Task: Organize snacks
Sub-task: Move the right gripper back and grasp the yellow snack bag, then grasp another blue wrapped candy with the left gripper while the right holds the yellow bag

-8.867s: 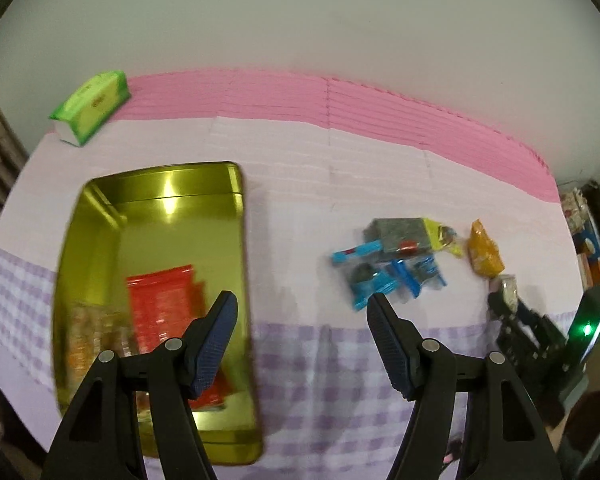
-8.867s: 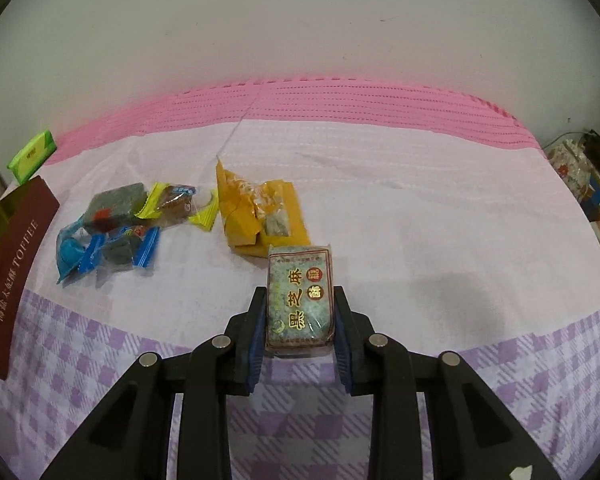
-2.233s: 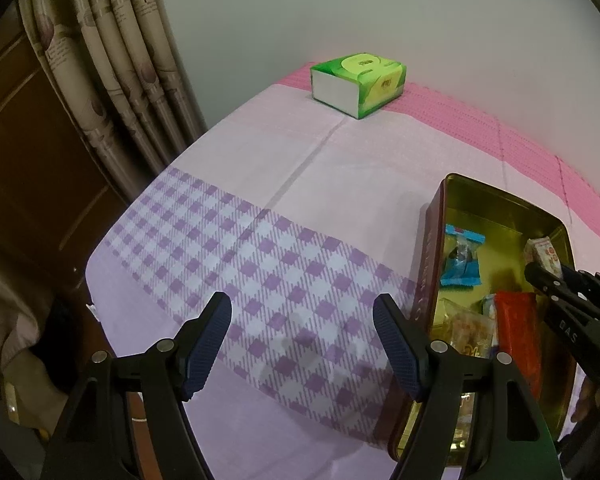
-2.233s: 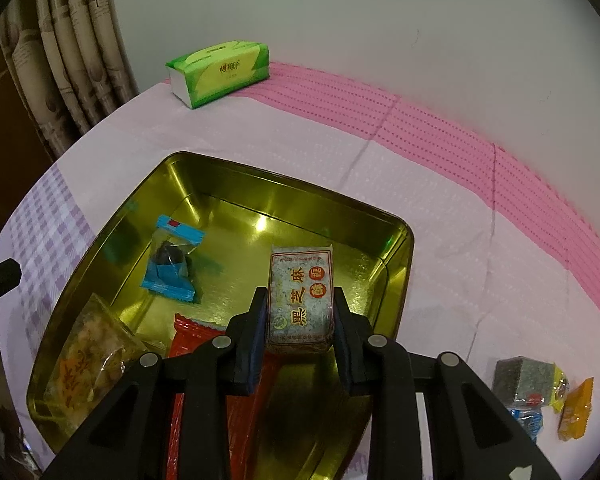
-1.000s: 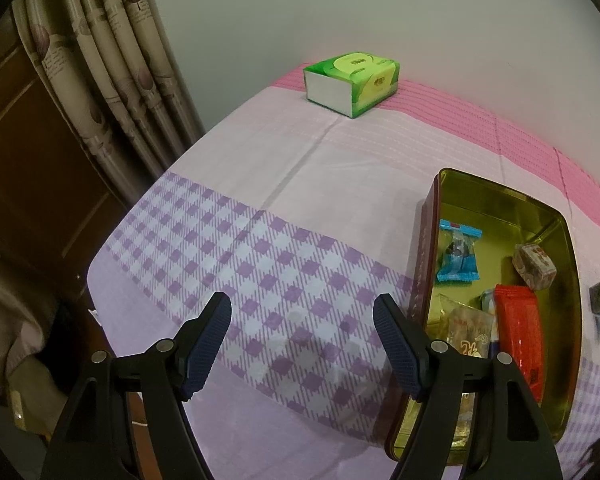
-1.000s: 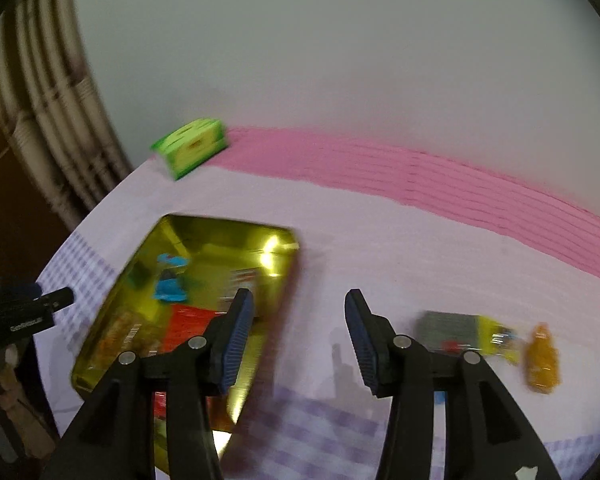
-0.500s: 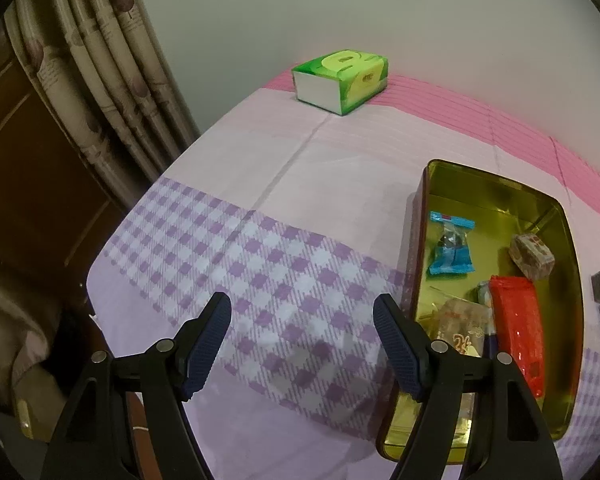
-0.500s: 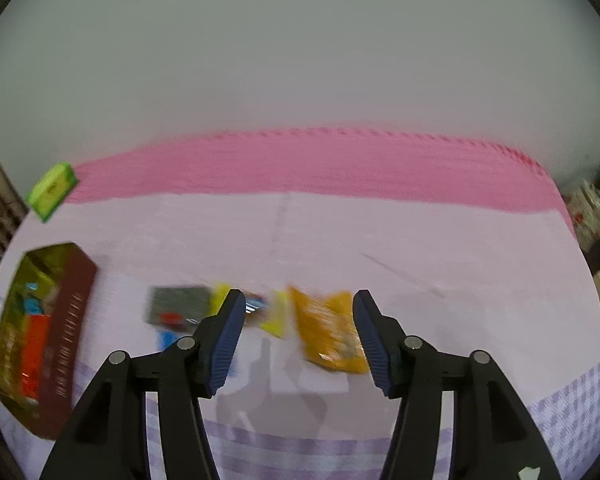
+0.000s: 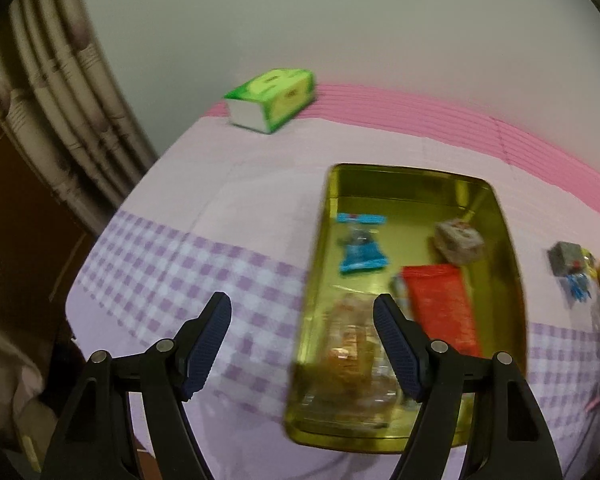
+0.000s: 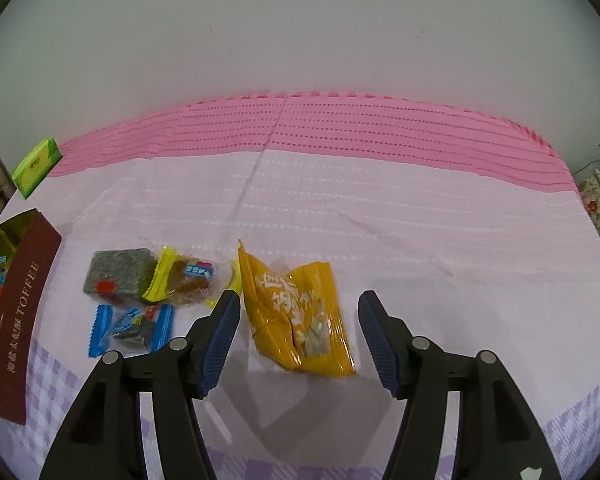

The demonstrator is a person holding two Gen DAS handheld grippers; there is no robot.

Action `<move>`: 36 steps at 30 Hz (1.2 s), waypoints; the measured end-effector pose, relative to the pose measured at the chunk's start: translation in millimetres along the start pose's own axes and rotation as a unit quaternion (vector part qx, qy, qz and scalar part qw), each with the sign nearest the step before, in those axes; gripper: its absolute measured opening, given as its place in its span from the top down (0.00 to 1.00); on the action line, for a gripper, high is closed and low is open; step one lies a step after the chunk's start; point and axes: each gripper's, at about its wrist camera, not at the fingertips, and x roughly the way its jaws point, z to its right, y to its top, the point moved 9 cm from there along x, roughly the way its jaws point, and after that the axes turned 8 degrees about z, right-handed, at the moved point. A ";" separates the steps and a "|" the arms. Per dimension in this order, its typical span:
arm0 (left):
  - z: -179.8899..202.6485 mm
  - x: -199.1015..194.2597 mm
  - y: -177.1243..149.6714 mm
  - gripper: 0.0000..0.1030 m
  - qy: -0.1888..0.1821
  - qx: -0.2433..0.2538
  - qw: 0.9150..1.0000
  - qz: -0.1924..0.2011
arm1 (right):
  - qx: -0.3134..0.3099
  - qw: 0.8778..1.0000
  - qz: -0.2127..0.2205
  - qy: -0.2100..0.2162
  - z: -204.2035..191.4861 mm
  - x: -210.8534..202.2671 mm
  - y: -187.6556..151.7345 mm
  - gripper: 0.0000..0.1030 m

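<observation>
Right gripper (image 10: 299,312) poised over crinkly orange plastic snack packet (image 10: 296,316) flat on pink cloth, packet between empty, opening jaws, long axis running away from camera. Left gripper (image 9: 302,322) wide apart, empty, above gold metal tin (image 9: 504,248).

Crumpled orange snack packet (image 10: 296,316) flat beside wrapped candies (image 10: 148,292)

Gold tin (image 9: 512,240), orange packet (image 10: 296,320), pink-and-purple-checked cloth (image 10: 420,240).
</observation>
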 end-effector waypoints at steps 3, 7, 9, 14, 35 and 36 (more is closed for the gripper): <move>26.6 -3.7 5.7 0.28 -0.022 0.015 1.000 -0.001 | -0.006 1.000 -0.004 -0.002 -3.3 8.4 -0.8 0.49; 67.6 -7.8 12.9 0.28 -0.051 0.041 0.998 0.000 | -0.008 1.000 -0.004 -0.001 -4.9 11.8 -5.4 0.59; 92.2 -9.1 14.8 0.28 -0.069 0.055 0.996 -0.002 | -0.007 1.000 -0.002 0.000 -3.9 10.6 -6.0 0.62; 151.0 -11.0 12.8 0.28 -0.120 0.086 0.989 -0.014 | 0.001 1.000 0.008 -0.008 9.6 2.1 -10.0 0.66; 326.6 17.7 -6.6 0.28 -0.220 0.115 0.966 -0.069 | 0.029 0.998 0.011 -0.062 84.1 -16.7 -29.0 0.63; 331.4 20.3 -6.6 0.28 -0.219 0.116 0.966 -0.069 | 0.031 0.998 0.010 -0.060 84.7 -15.7 -29.0 0.63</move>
